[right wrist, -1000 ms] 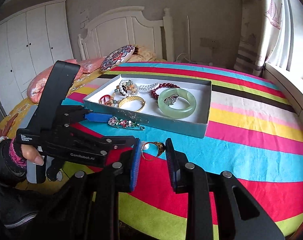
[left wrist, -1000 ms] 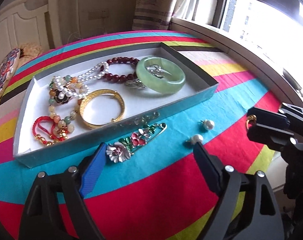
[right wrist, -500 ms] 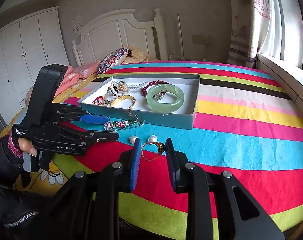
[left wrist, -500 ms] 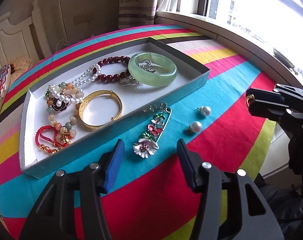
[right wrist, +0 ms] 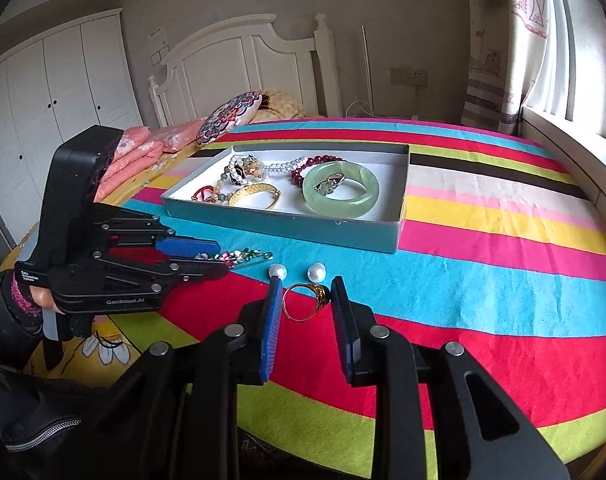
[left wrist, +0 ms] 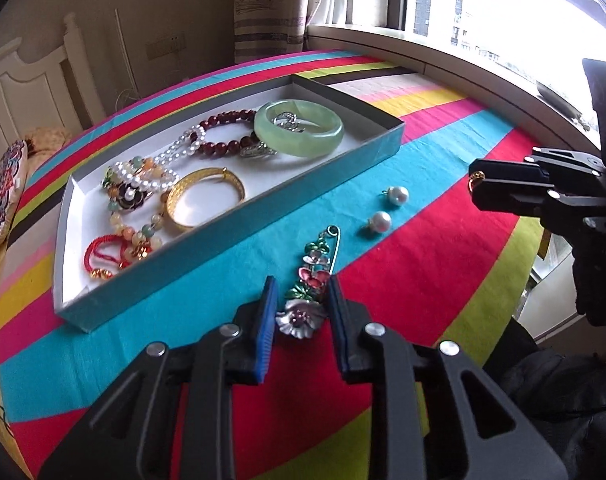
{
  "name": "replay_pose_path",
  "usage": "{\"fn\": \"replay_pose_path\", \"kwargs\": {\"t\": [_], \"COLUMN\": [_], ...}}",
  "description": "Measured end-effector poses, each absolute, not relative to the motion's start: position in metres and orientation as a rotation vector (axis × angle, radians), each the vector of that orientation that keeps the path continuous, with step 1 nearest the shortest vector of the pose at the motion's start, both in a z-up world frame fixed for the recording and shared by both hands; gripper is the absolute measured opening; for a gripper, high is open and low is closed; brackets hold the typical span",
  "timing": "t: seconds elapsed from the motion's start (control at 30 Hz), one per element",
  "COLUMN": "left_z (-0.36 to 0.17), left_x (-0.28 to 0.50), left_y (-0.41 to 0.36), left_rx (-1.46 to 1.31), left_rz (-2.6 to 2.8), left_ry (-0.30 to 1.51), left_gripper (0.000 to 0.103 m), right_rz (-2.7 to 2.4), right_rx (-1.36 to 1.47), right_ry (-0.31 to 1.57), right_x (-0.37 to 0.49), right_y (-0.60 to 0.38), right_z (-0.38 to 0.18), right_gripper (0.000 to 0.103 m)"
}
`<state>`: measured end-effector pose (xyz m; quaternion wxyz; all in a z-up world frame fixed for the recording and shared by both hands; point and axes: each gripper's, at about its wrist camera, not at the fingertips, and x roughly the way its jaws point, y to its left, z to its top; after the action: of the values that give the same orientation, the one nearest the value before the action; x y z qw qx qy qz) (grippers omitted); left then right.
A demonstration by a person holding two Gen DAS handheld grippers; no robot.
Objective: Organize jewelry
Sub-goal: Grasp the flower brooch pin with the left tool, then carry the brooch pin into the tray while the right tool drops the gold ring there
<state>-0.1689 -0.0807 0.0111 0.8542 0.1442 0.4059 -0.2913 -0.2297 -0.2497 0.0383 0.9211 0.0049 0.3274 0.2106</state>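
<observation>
The left gripper [left wrist: 299, 304] is narrowed around the flower brooch [left wrist: 309, 280], its blue pads flanking the silver blossom at the near end; whether they actually press the metal cannot be told from these views. The brooch lies on the striped bedspread [left wrist: 423, 264], just in front of the teal box [left wrist: 231, 216] that already carries a jade bangle [left wrist: 299, 128], a gold bangle [left wrist: 205, 196] and several bead bracelets. The right gripper [right wrist: 306, 304] holds a gold ring [right wrist: 305, 300] between fairly narrow pads, upright on its band, apparently pinched at its sides. Two pearl earrings [left wrist: 387, 208] sit apart from the brooch, loose on the cloth. The brooch is probably light, stiff and thin — enamel petals hung on a long safety pin — so the broad blossom is likely the surest place to take hold, since the pin end is slender and could pivot or slip. The ring looks hard and smooth and may twist out of a loose grip. The pearls are round and would likely roll — each is best pinched squarely across its middle.
</observation>
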Motion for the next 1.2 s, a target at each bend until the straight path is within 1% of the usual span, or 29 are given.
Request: {"fn": "replay_pose_path", "kwargs": {"t": [0.03, 0.07, 0.1, 0.23, 0.27, 0.33, 0.4, 0.43, 0.47, 0.5, 0.93, 1.0, 1.2], "left_z": [0.011, 0.011, 0.012, 0.008, 0.008, 0.009, 0.01, 0.01, 0.011, 0.011, 0.011, 0.014, 0.027], "left_x": [-0.168, -0.166, -0.164, -0.159, -0.16, -0.161, -0.161, -0.16, -0.16, -0.159, -0.166, -0.168, -0.179], "left_y": [-0.077, -0.075, -0.074, -0.079, -0.082, -0.084, -0.081, -0.079, -0.077, -0.075, -0.064, -0.061, -0.054], "left_rx": [0.294, 0.29, 0.288, 0.282, 0.298, 0.298, 0.292, 0.284, 0.28, 0.277, 0.22, 0.206, 0.199], "left_rz": [-0.611, -0.59, -0.573, -0.594, -0.597, -0.607, -0.598, -0.592, -0.582, -0.575, -0.546, -0.541, -0.531], "left_ry": [0.859, 0.859, 0.848, 0.854, 0.85, 0.844, 0.836, 0.835, 0.833, 0.831, 0.805, 0.794, 0.742], "left_gripper": [0.035, 0.059, 0.066, 0.065, 0.064, 0.057, 0.039, 0.034, 0.024, 0.02, 0.019, 0.015, 0.015], "right_rz": [0.435, 0.441, 0.446, 0.455, 0.453, 0.448, 0.444, 0.443, 0.443, 0.442, 0.437, 0.434, 0.429], "right_rx": [0.01, 0.009, 0.003, -0.016, -0.019, -0.016, -0.011, -0.009, -0.007, -0.007, -0.027, -0.023, -0.031], "right_ry": [0.674, 0.676, 0.677, 0.685, 0.689, 0.701, 0.71, 0.713, 0.717, 0.719, 0.705, 0.698, 0.672], "right_x": [-0.23, -0.23, -0.23, -0.23, -0.23, -0.228, -0.227, -0.227, -0.227, -0.226, -0.229, -0.23, -0.227], "right_y": [-0.248, -0.247, -0.244, -0.237, -0.236, -0.236, -0.237, -0.237, -0.236, -0.236, -0.223, -0.22, -0.212], "right_z": [0.038, 0.037, 0.036, 0.035, 0.034, 0.032, 0.029, 0.028, 0.027, 0.026, 0.026, 0.028, 0.038], "right_gripper": [0.026, 0.026, 0.026, 0.026, 0.026, 0.026, 0.026, 0.026, 0.026, 0.026, 0.026, 0.026, 0.026]}}
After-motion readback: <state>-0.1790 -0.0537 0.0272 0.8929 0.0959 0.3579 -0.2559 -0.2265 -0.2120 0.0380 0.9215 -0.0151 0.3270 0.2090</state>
